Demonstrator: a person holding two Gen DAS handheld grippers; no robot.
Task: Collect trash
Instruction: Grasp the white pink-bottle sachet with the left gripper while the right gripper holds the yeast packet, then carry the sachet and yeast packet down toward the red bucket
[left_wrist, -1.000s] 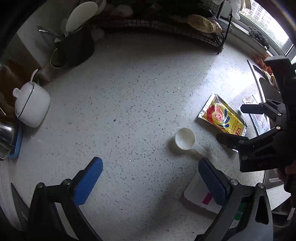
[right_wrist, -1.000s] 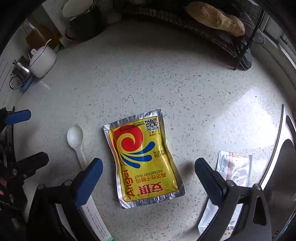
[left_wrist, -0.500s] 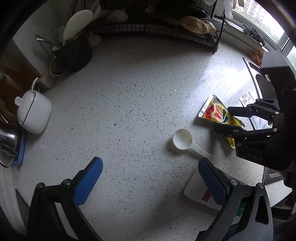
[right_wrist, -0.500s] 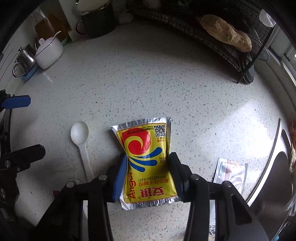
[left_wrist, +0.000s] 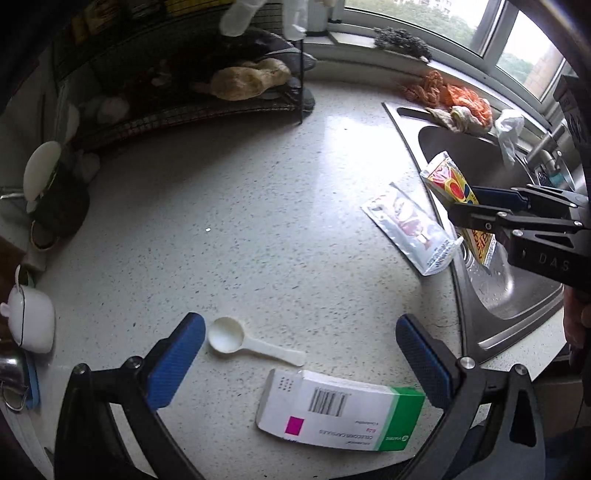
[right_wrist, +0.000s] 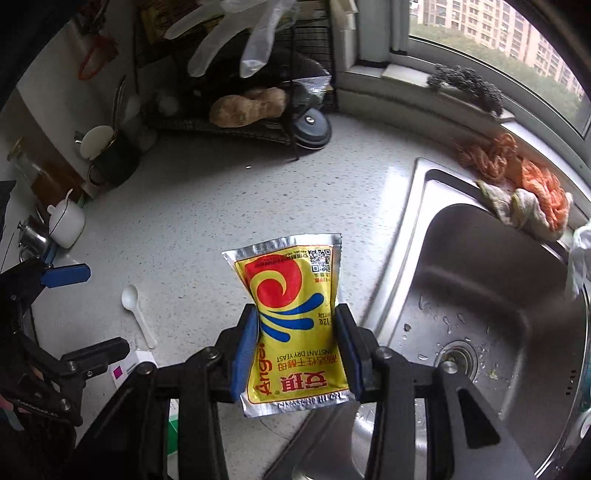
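Left wrist: spoon, box between open tongs, possibly medicine.

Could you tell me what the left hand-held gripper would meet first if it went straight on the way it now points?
Probably the white plastic scoop: it lies on the countertop just ahead, between the open pads of the left hand-held gripper. The medicine box lies nearer, lower in view, so depth is uncertain.
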